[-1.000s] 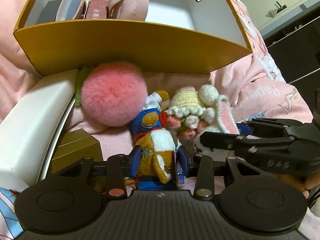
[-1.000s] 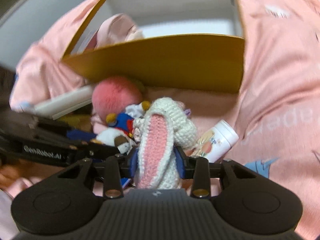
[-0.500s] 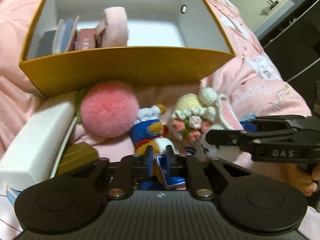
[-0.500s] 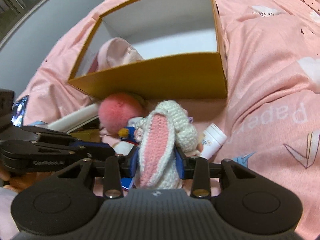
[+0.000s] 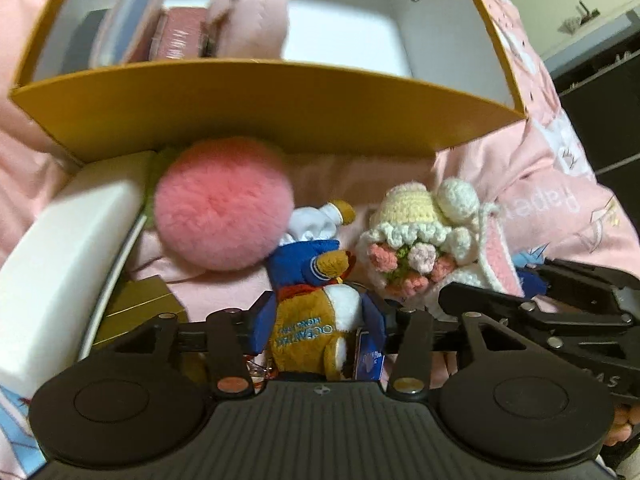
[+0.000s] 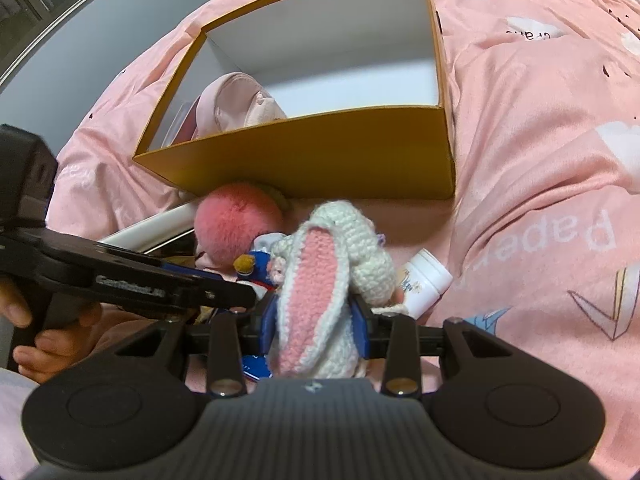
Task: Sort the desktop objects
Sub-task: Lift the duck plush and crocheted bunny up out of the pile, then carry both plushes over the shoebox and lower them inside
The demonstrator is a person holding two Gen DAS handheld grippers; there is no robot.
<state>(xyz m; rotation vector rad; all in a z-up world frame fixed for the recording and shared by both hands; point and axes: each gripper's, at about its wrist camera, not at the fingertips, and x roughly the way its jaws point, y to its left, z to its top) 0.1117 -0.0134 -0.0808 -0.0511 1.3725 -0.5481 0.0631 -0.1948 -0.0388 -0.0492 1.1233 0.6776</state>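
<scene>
The left gripper [image 5: 316, 320] pinches a brown and blue plush toy [image 5: 316, 304]. The right gripper [image 6: 314, 320] pinches the crochet bunny [image 6: 320, 276]. At twelve o'clock sits the yellow box [image 6: 320, 156], holding what may be a pink pouch [image 6: 234, 104].

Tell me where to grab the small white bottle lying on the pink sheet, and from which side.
Grip the small white plastic bottle across its round body, midway along. It lies on its side, tilted, on the pink bedsheet, with its lower end tucked behind the crocheted white rabbit. Coming from above looks best, jaws straddling its width; its right side is free, while the rabbit crowds the left.
</scene>
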